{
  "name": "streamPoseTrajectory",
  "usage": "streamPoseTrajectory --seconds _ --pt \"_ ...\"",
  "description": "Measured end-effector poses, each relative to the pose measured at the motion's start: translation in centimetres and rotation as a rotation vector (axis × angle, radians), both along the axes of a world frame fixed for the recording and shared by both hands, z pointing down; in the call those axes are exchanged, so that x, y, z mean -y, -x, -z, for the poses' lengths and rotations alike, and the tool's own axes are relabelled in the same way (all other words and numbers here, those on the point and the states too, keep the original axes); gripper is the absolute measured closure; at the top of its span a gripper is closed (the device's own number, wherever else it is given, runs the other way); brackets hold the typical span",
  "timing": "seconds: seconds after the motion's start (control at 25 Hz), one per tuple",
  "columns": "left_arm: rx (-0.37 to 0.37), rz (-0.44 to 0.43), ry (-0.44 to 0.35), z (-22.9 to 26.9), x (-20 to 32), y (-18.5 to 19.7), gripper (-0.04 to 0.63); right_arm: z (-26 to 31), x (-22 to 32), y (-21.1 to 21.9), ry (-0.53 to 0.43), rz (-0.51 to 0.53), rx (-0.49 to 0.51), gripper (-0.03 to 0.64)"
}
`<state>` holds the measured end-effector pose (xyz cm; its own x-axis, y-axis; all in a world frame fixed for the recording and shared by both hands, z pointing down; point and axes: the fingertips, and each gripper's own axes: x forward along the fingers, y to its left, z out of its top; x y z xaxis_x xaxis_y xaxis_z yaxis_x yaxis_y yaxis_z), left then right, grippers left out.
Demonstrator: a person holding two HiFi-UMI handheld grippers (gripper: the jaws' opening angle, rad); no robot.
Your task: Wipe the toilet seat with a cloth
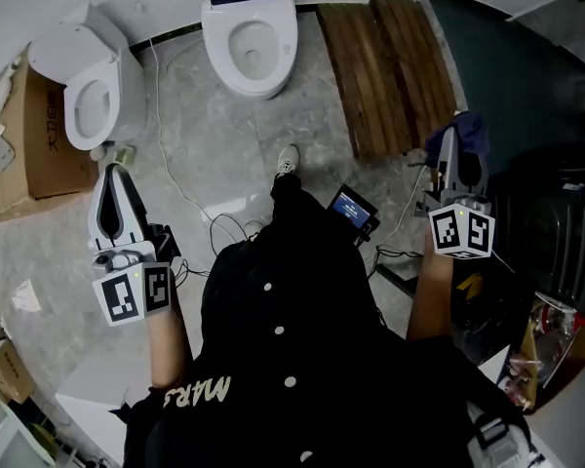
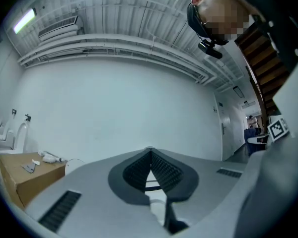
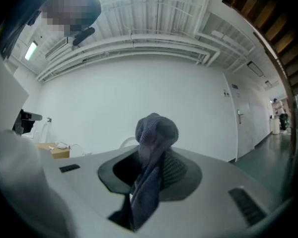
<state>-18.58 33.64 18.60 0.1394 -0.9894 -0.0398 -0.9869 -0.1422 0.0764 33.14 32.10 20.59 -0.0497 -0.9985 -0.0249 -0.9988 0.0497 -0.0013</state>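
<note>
Two white toilets stand on the floor ahead. One toilet is at top centre with its seat down and lid up. The other toilet is at the upper left. My right gripper is held up at the right, shut on a dark blue-grey cloth. In the right gripper view the cloth bunches out above the jaws and hangs down between them. My left gripper is at the left, near the left toilet, its jaws closed tip to tip with nothing held.
A cardboard box sits left of the left toilet. Brown wooden planks lie right of the centre toilet. White cables trail over the marble floor, and a small screen device rests near the person's shoe.
</note>
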Motion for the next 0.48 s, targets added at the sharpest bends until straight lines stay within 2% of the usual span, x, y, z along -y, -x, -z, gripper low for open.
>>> streamPoseTrajectory --seconds 0.48 --pt "0.018 0.065 -0.002 1.1 13.4 -1.5 0.588 -0.5 16.6 -1.7 0.009 0.06 -0.001 0.52"
